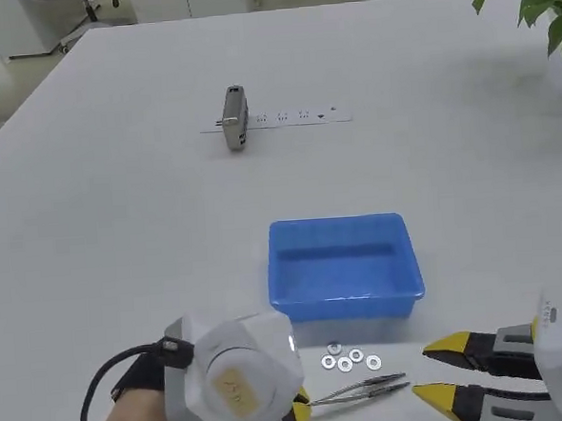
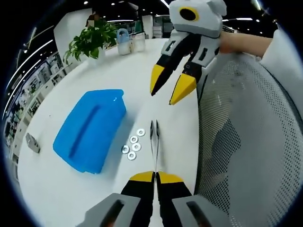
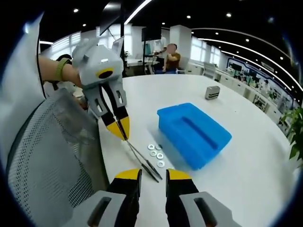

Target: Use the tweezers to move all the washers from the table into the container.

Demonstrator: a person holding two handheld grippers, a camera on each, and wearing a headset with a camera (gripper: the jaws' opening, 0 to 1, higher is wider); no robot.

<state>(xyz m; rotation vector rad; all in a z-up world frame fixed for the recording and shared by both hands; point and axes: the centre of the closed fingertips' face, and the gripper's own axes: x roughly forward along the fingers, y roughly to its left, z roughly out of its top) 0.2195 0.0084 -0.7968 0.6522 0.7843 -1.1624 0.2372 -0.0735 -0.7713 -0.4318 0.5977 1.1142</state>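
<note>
Several small metal washers lie in a cluster on the white table, just in front of the empty blue container. Silver tweezers lie low along the table beside them. My left gripper is shut on the tweezers' rear end. The tweezers' tips point towards my right gripper, which stands open with its yellow jaws apart. From the right gripper, the tips reach the gap between its jaws. The washers sit between the tweezers and the container.
A white power strip with a grey adapter lies far back on the table. Plant leaves hang at the back right. A mesh chair back stands close at the table's near edge. A person sits far off.
</note>
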